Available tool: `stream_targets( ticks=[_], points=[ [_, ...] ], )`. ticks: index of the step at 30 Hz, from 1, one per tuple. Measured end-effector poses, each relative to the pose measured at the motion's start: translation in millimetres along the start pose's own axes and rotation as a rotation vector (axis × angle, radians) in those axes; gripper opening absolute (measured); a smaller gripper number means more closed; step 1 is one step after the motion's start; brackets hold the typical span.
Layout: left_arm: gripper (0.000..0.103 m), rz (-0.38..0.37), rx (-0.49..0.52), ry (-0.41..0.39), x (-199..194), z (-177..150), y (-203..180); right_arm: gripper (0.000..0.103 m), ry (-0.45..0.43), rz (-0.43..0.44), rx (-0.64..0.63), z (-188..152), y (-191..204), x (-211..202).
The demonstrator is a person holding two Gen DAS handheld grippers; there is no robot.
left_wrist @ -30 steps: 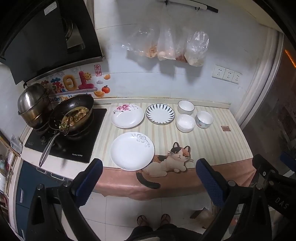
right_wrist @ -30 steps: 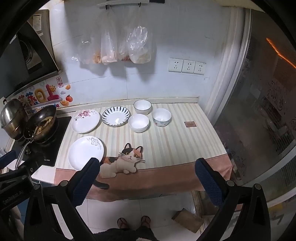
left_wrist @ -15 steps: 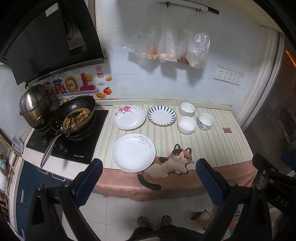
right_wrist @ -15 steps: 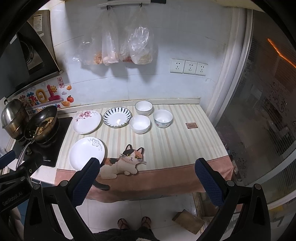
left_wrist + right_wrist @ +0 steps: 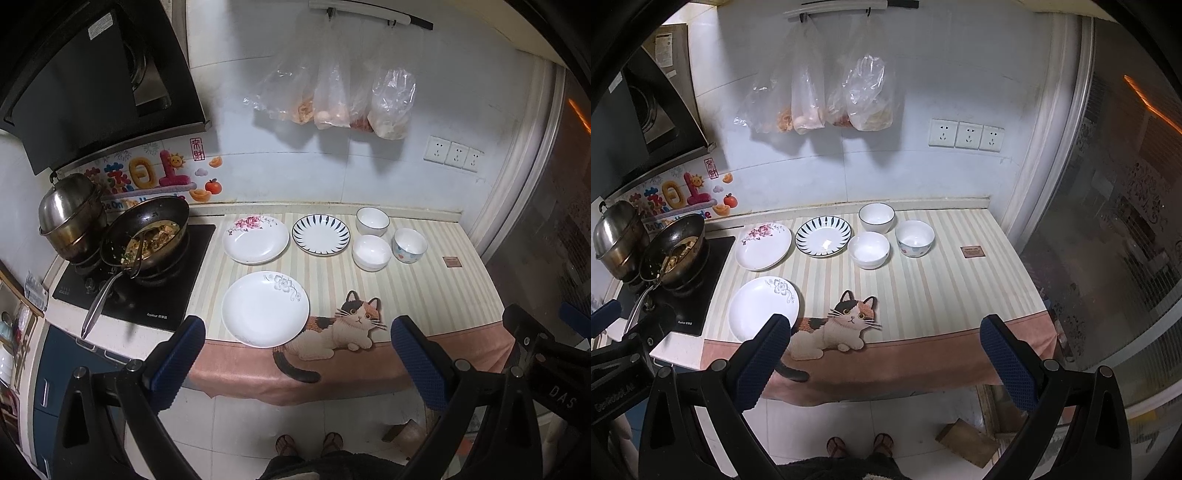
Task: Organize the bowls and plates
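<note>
Three plates lie on the striped counter: a white plate with a grey flower (image 5: pixel 265 308) (image 5: pixel 764 308) near the front edge, a pink-flowered plate (image 5: pixel 255 239) (image 5: pixel 763 246) behind it, and a blue-striped plate (image 5: pixel 320 235) (image 5: pixel 823 236) to its right. Three bowls cluster further right: a dark-rimmed bowl (image 5: pixel 372 220) (image 5: pixel 876 218), a plain white bowl (image 5: pixel 371 252) (image 5: pixel 868 250) and a dotted bowl (image 5: pixel 409 244) (image 5: pixel 915 238). My left gripper (image 5: pixel 297 360) and right gripper (image 5: pixel 886 360) both hang open in front of the counter, well short of the dishes, holding nothing.
A wok with food (image 5: pixel 147 236) and a steel pot (image 5: pixel 70 216) sit on the black cooktop (image 5: pixel 147 295) at the left. Plastic bags (image 5: pixel 332 96) hang on the back wall. A cat picture (image 5: pixel 340 328) decorates the cloth's front edge. The person's sandalled feet (image 5: pixel 310 443) stand below.
Both views have shifted slightly, with the counter sliding a little down and right in frame. Nothing on the counter has moved and both grippers stay open.
</note>
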State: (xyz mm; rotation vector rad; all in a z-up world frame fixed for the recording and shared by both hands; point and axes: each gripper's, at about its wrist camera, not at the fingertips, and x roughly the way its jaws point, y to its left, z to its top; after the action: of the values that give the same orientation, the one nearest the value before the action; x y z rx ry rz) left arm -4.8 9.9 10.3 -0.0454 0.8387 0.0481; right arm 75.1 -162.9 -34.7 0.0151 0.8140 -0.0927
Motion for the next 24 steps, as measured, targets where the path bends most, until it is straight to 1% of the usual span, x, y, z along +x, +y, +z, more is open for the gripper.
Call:
stream_targets(
  ticks=[11, 24],
  points=[
    [0.103, 0.000, 0.001, 0.002, 0.3, -0.7, -0.8, 0.103, 0.014, 0.012, -0.001, 4.3, 2.2, 4.7],
    [0.103, -0.001, 0.000, 0.003, 0.8, -0.8, 1.5, 0.103, 0.012, 0.013, 0.001, 1.6, 2.1, 5.3]
  ],
)
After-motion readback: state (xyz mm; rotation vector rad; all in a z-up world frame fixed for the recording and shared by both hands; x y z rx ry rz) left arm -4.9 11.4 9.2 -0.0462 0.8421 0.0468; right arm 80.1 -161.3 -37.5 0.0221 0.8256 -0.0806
